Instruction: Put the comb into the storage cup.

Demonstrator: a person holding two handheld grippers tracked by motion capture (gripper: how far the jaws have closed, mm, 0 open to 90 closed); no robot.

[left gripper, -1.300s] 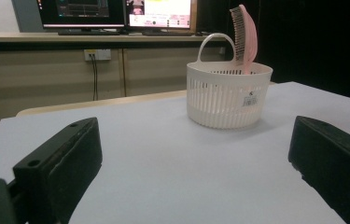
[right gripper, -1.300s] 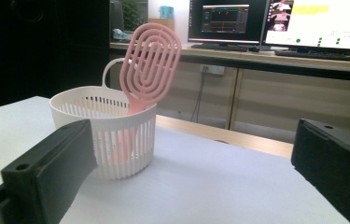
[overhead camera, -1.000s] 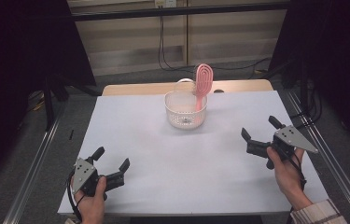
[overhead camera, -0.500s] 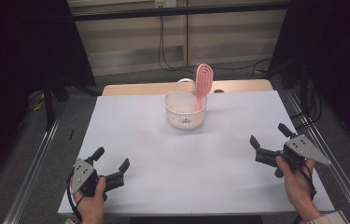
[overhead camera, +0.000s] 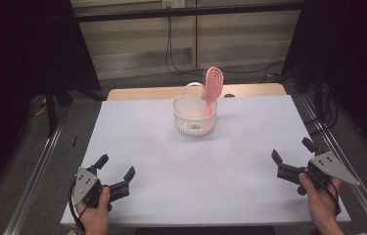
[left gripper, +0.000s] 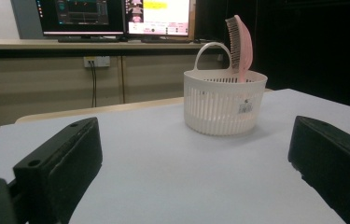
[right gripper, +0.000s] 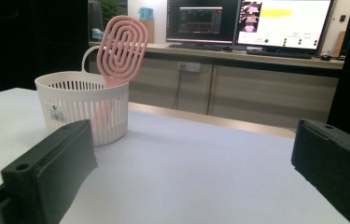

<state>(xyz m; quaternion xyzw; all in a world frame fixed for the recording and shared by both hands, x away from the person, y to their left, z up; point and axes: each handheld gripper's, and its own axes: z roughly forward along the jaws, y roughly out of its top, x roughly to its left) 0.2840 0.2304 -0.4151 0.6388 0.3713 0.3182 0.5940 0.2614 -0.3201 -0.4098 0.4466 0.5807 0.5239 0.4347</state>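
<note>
Upright, pink hairbrush [overhead camera: 212, 88] (bristled), in white basket [overhead camera: 194, 120]

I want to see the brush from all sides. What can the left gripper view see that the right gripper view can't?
Left gripper view: the brush's dark bristles, seen edge-on, and the basket's handle in full.

Right gripper view: the brush's flat pink back with its oval slots; the brush hides part of the handle.

Both: the brush standing in the white basket on the white table, a sticker on the basket, monitors on the counter behind, and that view's own two black jaws spread wide with nothing between them.
</note>
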